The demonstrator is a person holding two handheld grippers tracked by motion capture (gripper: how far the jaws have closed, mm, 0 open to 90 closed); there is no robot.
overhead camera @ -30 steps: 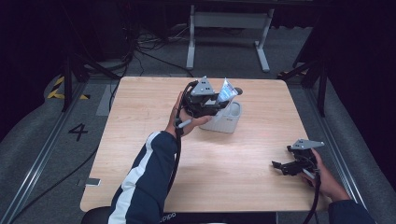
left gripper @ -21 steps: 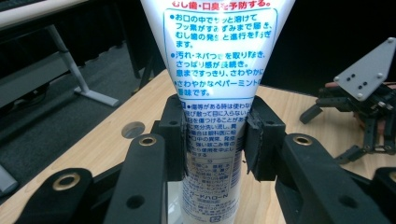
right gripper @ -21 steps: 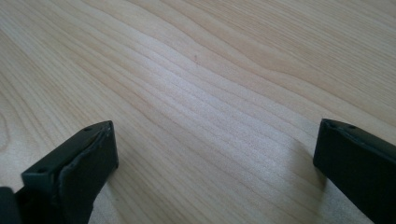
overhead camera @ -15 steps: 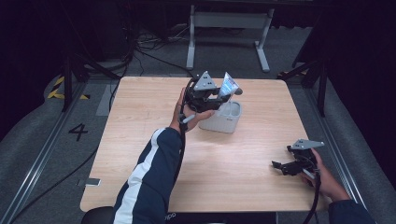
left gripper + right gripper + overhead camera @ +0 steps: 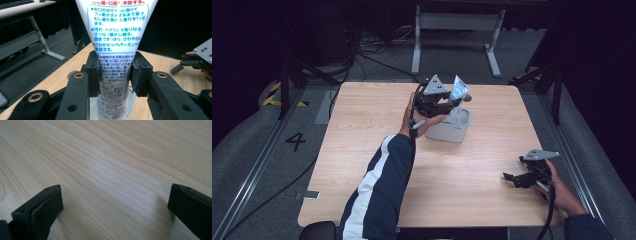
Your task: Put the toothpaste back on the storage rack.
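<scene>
A white toothpaste tube (image 5: 459, 90) with blue Japanese print stands upright, cap end down, over a small white box-shaped holder (image 5: 451, 127) at the far middle of the wooden table (image 5: 362, 150). My left gripper (image 5: 447, 102) is shut on the tube. In the left gripper view the tube (image 5: 117, 37) is squeezed between the two black pads (image 5: 93, 75), its lower end reaching into the holder's opening. My right gripper (image 5: 512, 179) rests low at the table's near right, open. The right gripper view has its jaws wide apart (image 5: 115, 207) over bare wood.
A white desk frame (image 5: 452, 30) and cables lie on the dark floor beyond the table. A metal rail runs along the floor at left, beside a painted 4 (image 5: 295, 141). The person's left sleeve (image 5: 377, 195) crosses the table's near middle.
The left gripper has carried the tube slightly farther back and more upright over the holder. The right gripper has stayed in place.
</scene>
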